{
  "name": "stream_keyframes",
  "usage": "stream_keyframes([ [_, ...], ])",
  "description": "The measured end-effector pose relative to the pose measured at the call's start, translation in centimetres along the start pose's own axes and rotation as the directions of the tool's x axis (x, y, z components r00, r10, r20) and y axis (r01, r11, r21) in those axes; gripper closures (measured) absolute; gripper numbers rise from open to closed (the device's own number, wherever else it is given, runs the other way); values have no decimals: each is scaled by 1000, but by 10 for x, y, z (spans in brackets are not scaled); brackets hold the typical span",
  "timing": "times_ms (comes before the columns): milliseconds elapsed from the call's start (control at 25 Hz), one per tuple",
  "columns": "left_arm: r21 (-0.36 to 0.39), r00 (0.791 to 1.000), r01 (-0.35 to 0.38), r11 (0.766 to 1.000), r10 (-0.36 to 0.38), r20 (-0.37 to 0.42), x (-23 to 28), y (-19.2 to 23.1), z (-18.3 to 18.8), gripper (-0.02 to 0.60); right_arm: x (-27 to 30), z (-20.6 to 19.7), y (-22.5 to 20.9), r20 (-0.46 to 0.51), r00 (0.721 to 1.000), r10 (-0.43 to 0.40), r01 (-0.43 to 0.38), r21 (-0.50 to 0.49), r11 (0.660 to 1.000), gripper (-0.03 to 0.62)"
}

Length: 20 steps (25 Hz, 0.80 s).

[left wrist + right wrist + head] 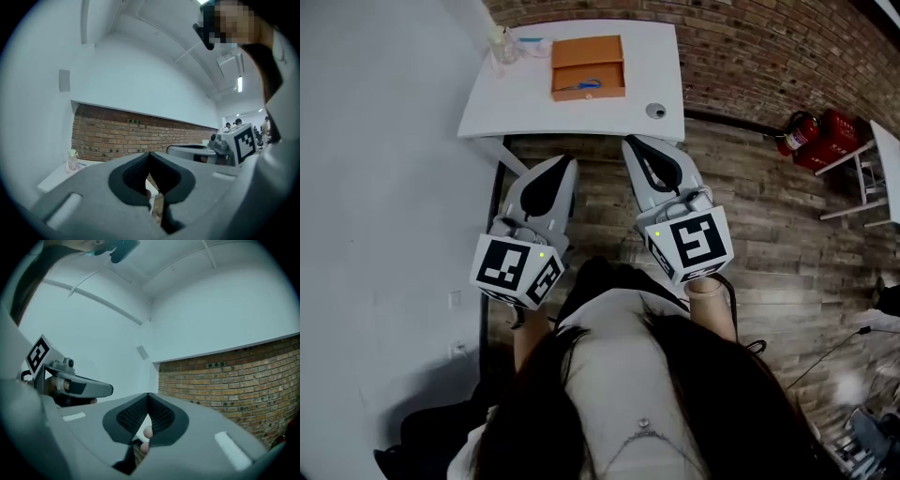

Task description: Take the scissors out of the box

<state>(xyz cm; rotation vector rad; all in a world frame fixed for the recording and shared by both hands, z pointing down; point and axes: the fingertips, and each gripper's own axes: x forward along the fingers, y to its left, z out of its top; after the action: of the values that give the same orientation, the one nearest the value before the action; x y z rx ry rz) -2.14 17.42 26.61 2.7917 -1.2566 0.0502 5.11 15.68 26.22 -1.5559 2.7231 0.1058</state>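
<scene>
scissors [584,86] with blue handles lie inside the open orange box [588,95], the only thing in it. the white table [581,120] bears the box near its middle. the left gripper [567,167] and right gripper [630,145] are held level over the wooden floor, short of the table's near edge, each with its jaws closed tip to tip on nothing. a small clear bottle [502,47] stands left of the box, and a small round grey thing [655,111] sits at the right front corner.
</scene>
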Motion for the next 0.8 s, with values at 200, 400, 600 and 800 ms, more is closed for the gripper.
stream_keyframes([
  [200,-4,1000,-12,1000,11,-11,10,8,-2,581,9,-4,-5,-13,1000,12,-13,-22,1000,588],
  [400,0,1000,4,1000,-4,-25,28,15,-8,581,20,-13,-18,-26,1000,5,-5,-21,1000,586],
  [600,-6,999,20,1000,-20,-35,48,25,-12,581,34,-20,-28,-45,999,4,-5,-27,1000,586],
  [800,-20,999,18,1000,-19,-49,66,44,-18,581,56,-25,-41,-55,998,-4,1,-38,999,586],
])
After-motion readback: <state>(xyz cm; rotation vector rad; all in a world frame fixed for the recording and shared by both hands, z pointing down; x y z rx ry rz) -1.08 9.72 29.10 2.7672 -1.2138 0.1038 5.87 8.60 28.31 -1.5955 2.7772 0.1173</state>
